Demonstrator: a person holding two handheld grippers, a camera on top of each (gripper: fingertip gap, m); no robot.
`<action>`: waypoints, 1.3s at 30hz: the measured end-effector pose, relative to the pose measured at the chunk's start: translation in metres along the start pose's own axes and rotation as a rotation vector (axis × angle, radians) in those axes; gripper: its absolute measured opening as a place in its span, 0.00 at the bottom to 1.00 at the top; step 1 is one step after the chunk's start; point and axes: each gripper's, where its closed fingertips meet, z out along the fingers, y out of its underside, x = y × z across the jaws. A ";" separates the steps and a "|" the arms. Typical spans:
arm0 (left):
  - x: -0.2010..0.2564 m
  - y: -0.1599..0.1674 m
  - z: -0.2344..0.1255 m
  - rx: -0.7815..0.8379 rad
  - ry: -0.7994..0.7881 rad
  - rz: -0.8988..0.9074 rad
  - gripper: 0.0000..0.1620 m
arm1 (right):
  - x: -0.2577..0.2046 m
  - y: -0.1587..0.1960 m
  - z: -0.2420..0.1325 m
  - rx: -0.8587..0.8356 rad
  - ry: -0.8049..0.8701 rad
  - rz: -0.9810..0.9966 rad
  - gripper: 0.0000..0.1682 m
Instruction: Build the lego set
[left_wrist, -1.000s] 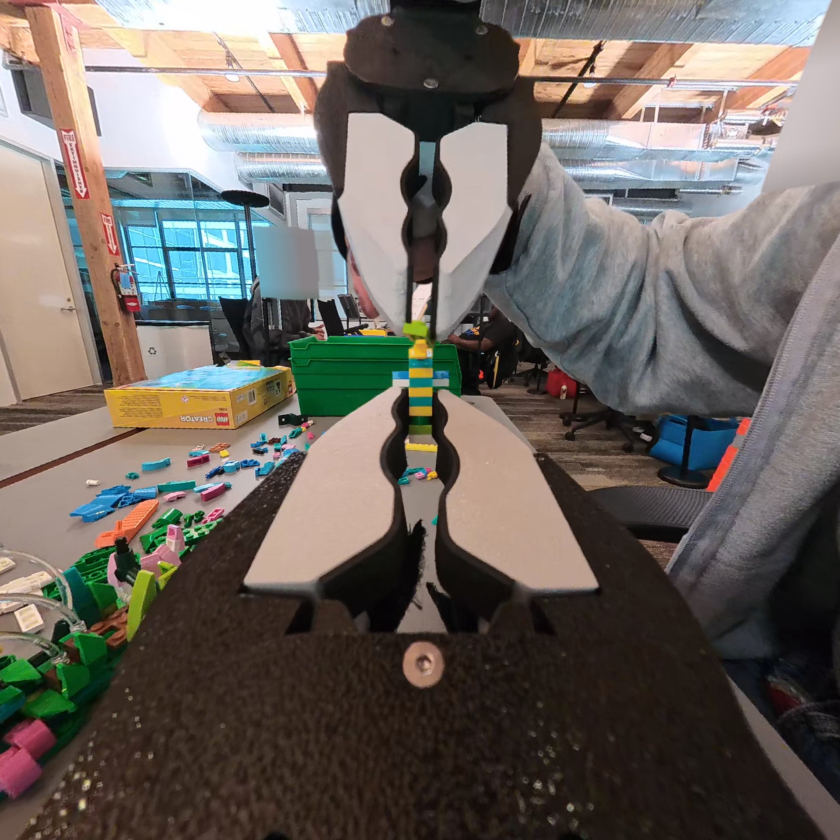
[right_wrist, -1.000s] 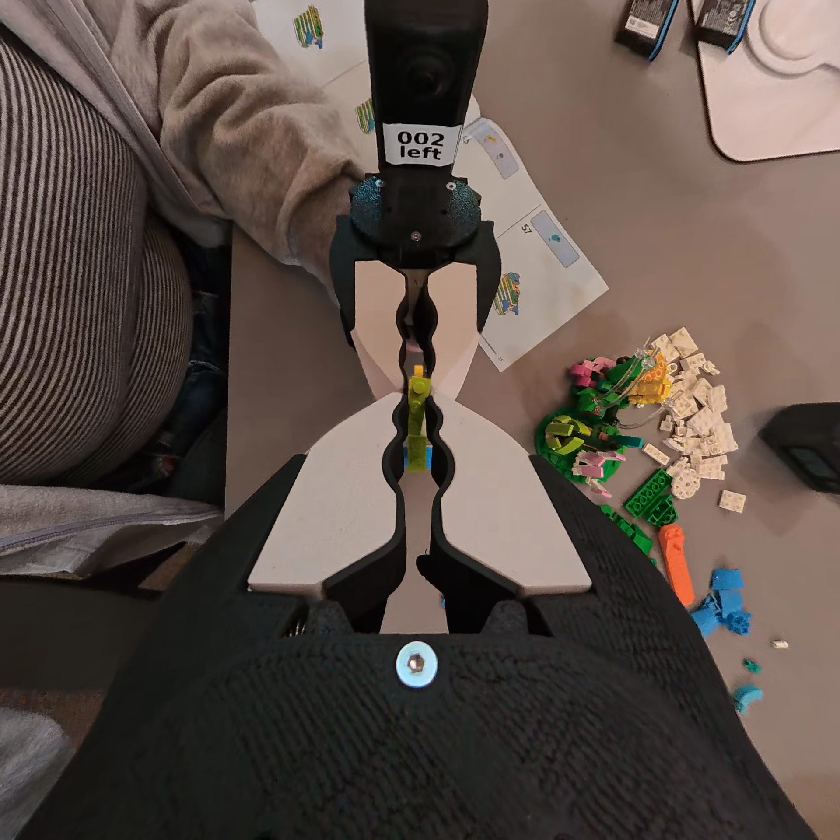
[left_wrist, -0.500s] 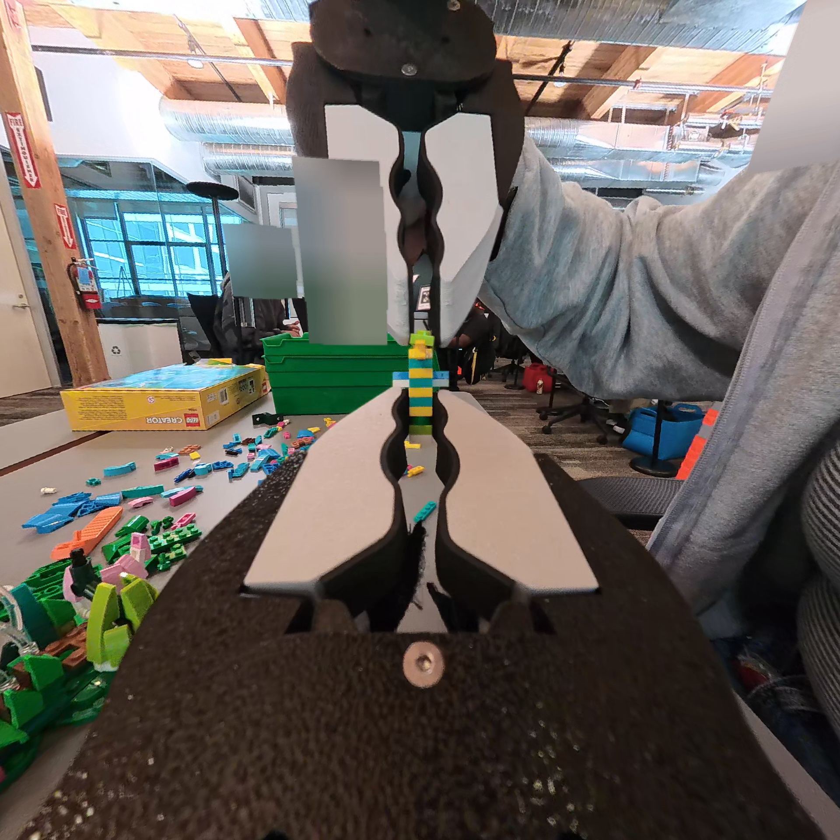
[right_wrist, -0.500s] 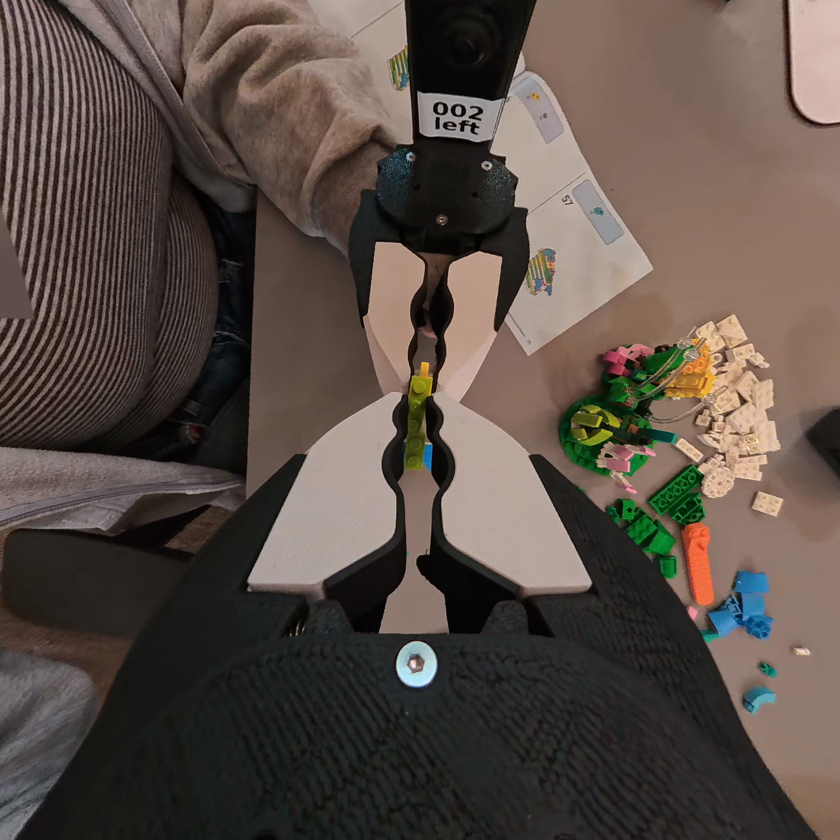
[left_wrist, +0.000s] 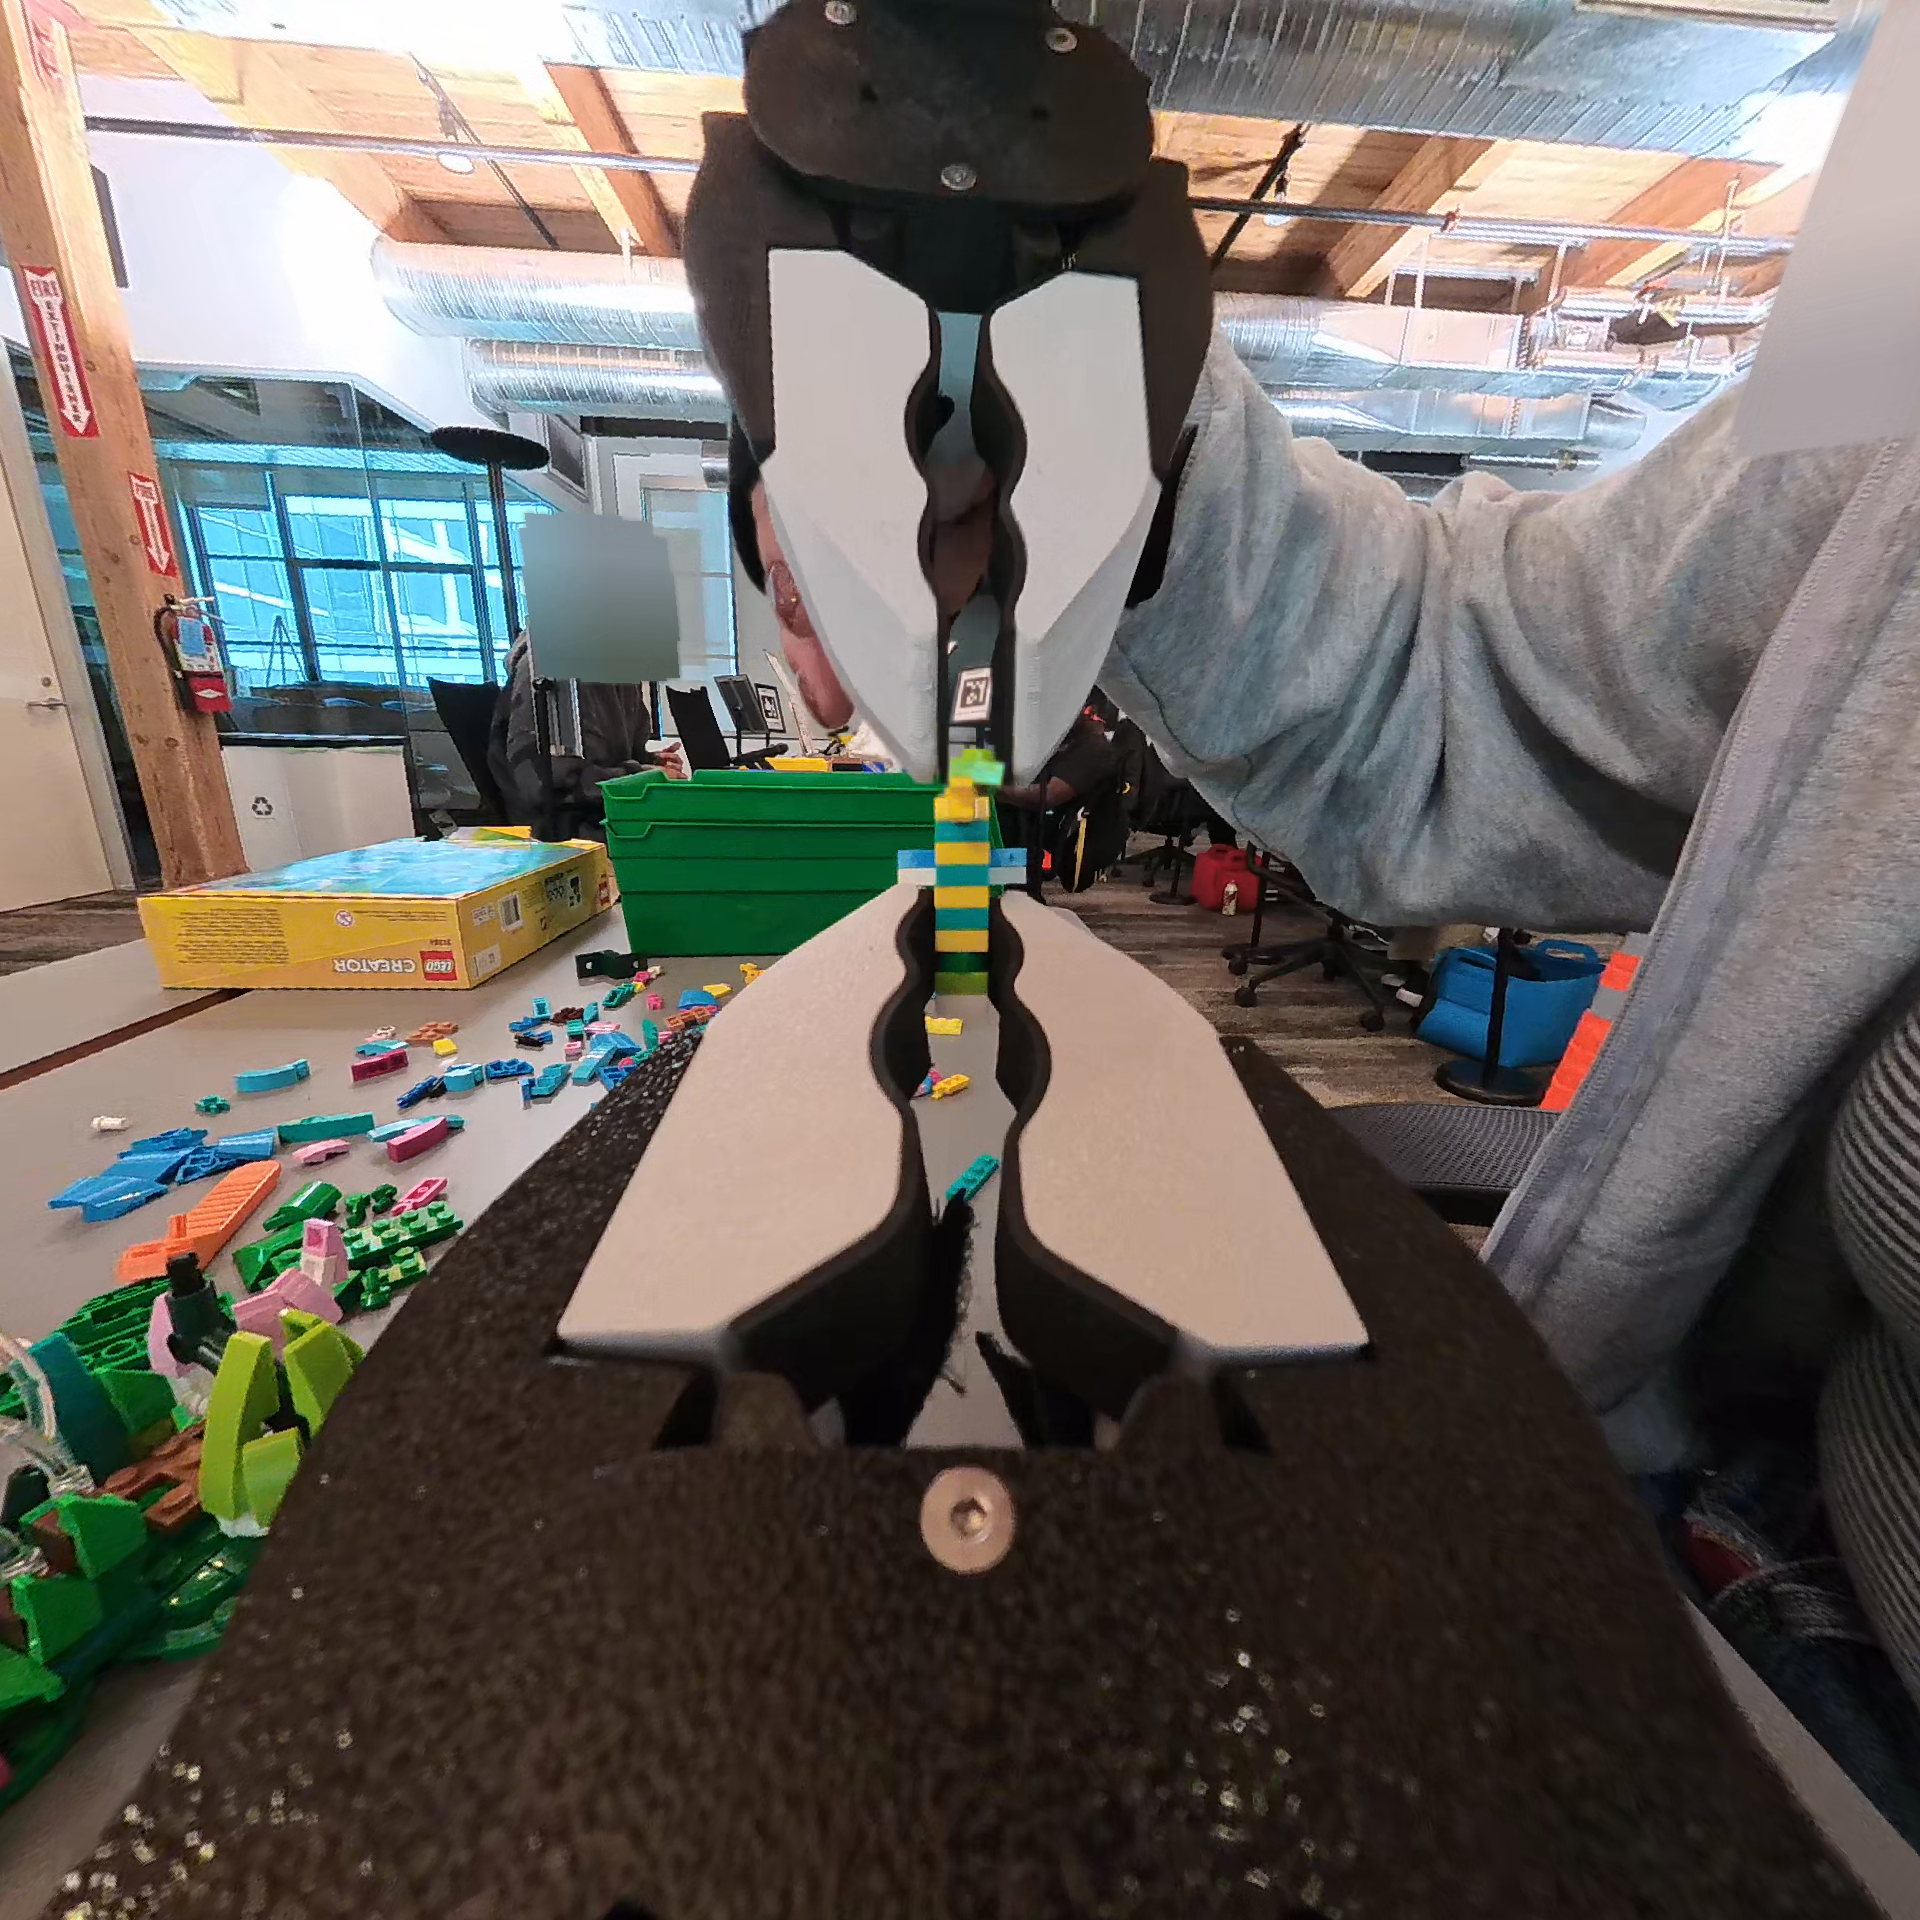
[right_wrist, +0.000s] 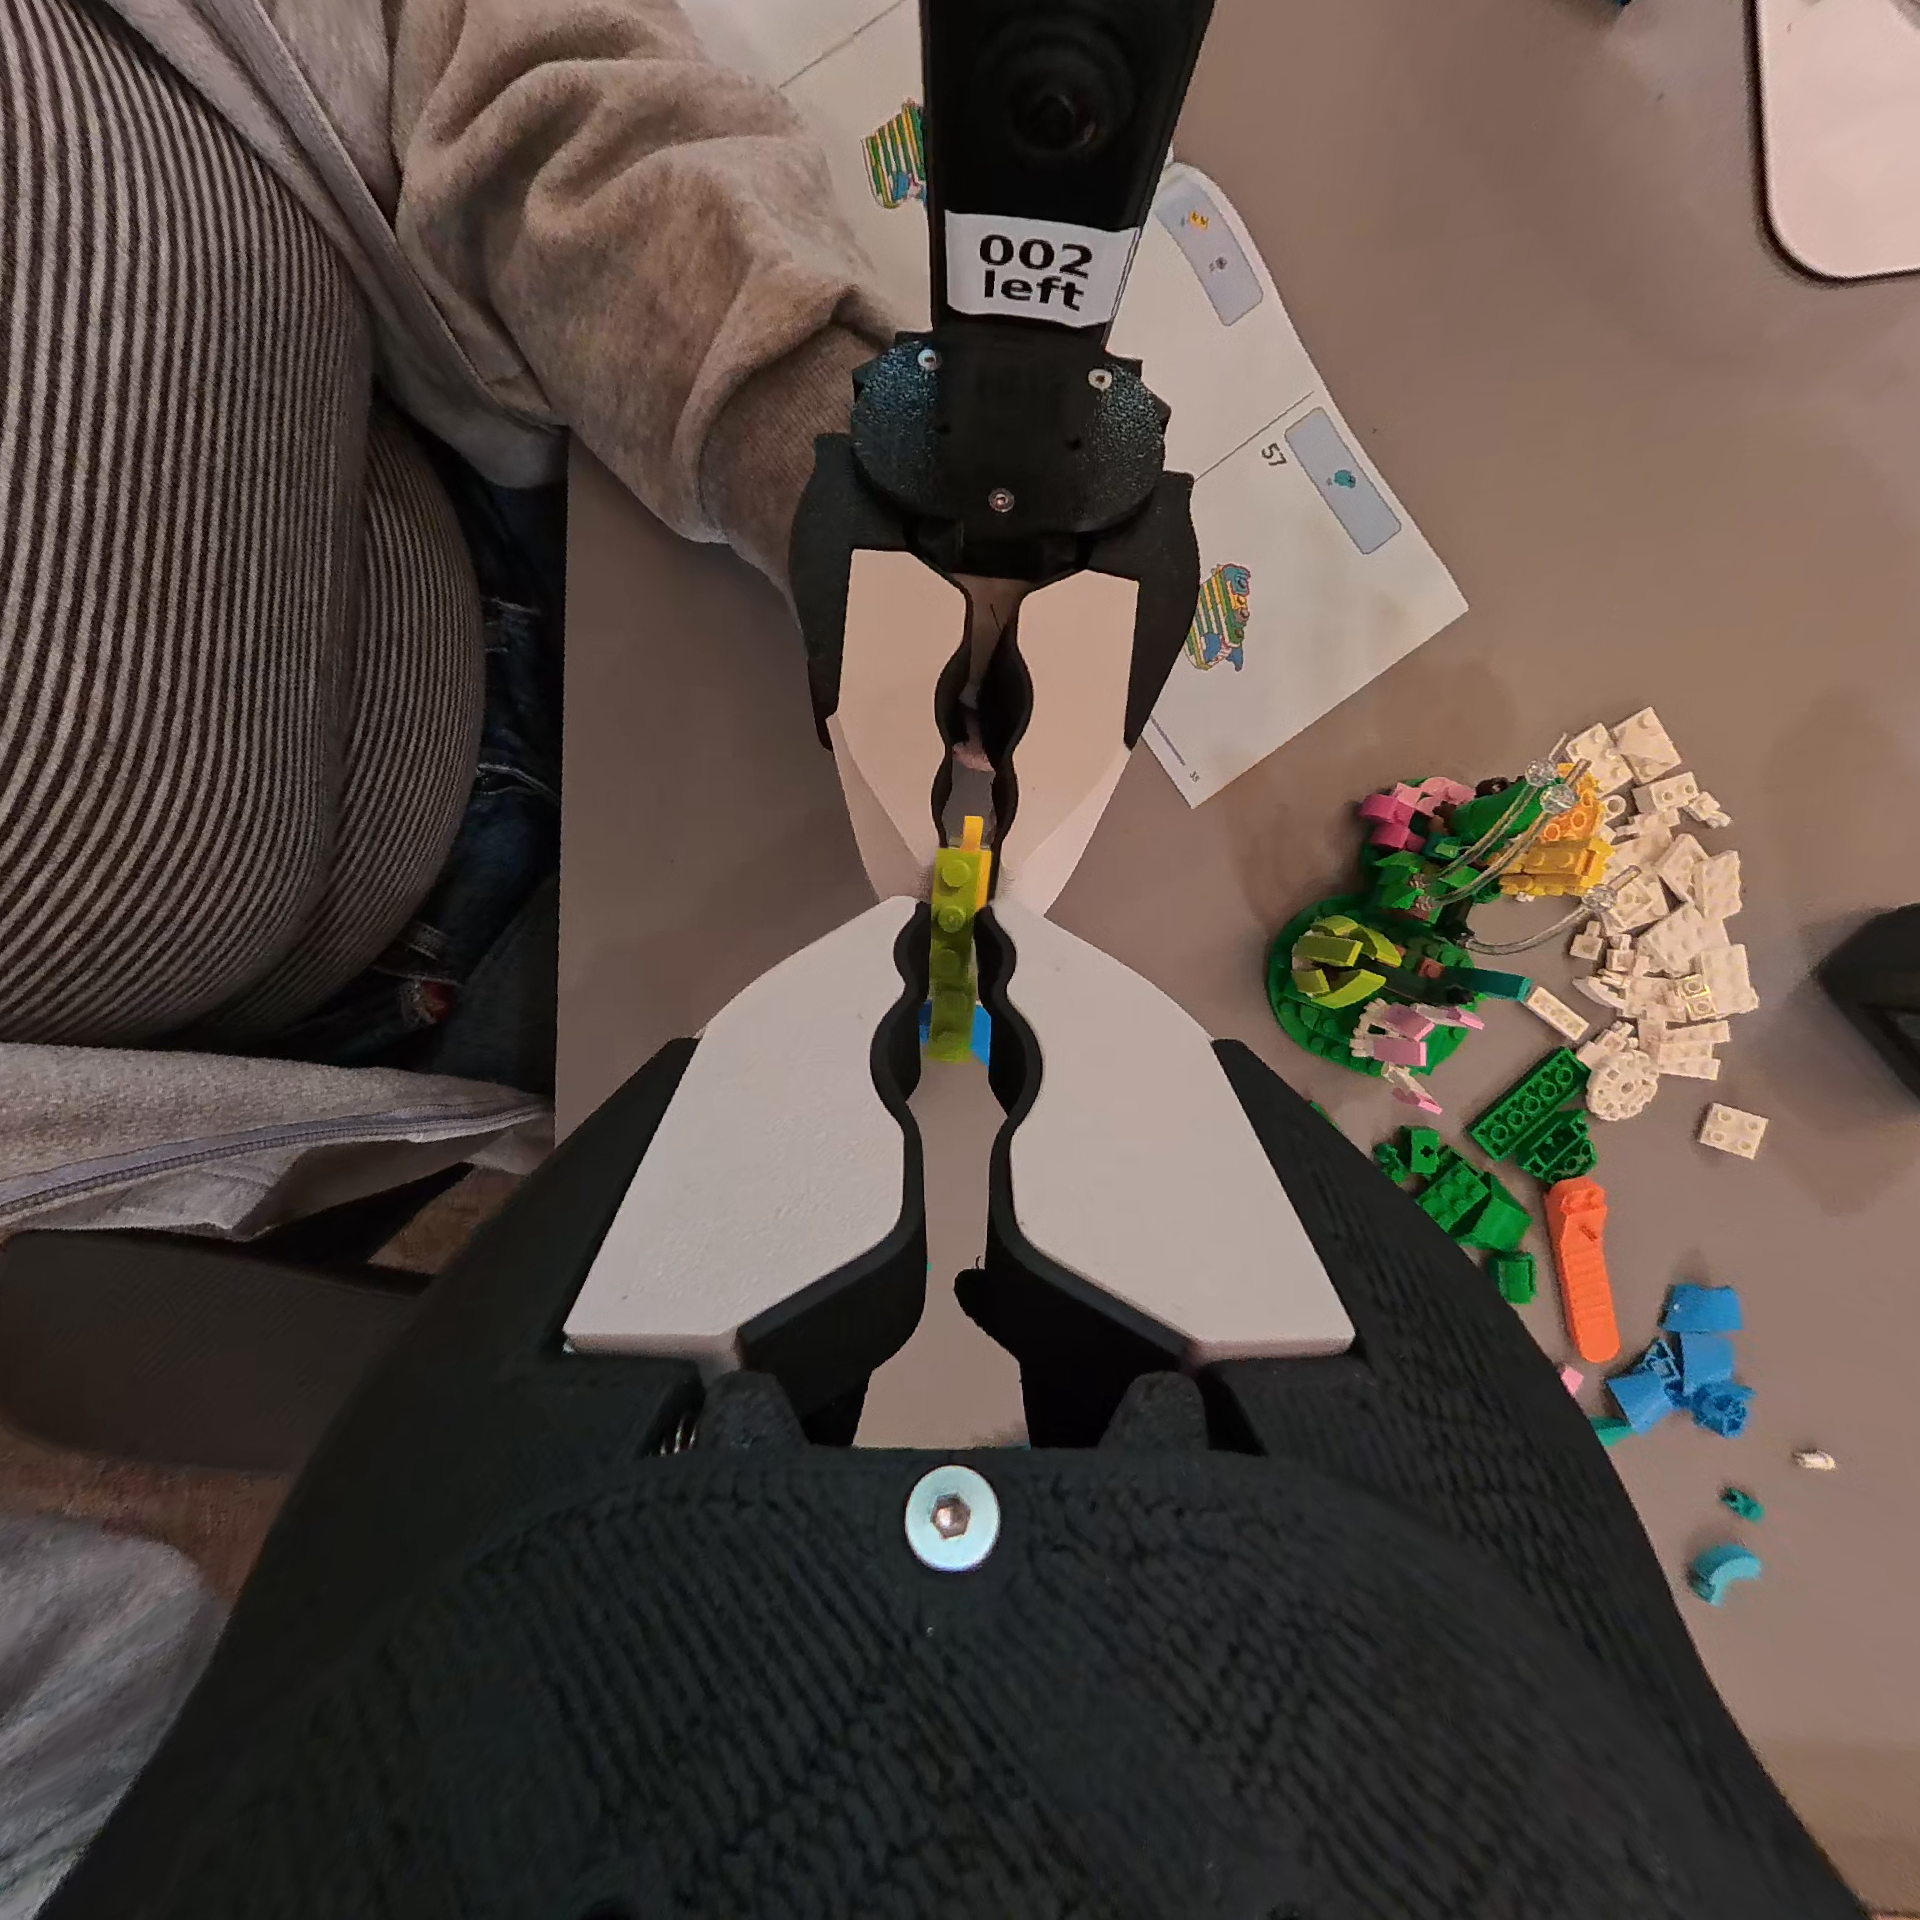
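Loose bricks (left_wrist: 343, 1132) litter table (right_wrist: 1558, 436) (right-side clutter); both grippers pinch striped stack (left_wrist: 961, 883).

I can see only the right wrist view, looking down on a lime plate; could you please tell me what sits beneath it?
Observer: A striped stack of yellow and teal bricks, upright in the left gripper.
Operator: Where does that gripper hold it?
Observer: At its green bottom brick; a blue and white crosspiece sits clear above the fingertips.
Operator: Is the lime plate flat on top?
Observer: It looks slightly tilted on the yellow top brick, pinched by the right gripper.
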 end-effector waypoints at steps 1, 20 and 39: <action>-0.001 0.000 0.000 0.000 -0.001 -0.002 0.05 | 0.000 0.000 0.000 0.002 0.002 0.003 0.04; -0.040 -0.005 -0.016 0.022 -0.255 0.017 0.05 | -0.004 0.016 0.000 0.133 0.303 -0.010 0.07; -0.036 -0.001 -0.013 0.025 -0.259 0.003 0.05 | -0.068 0.135 -0.069 0.650 0.978 0.449 0.08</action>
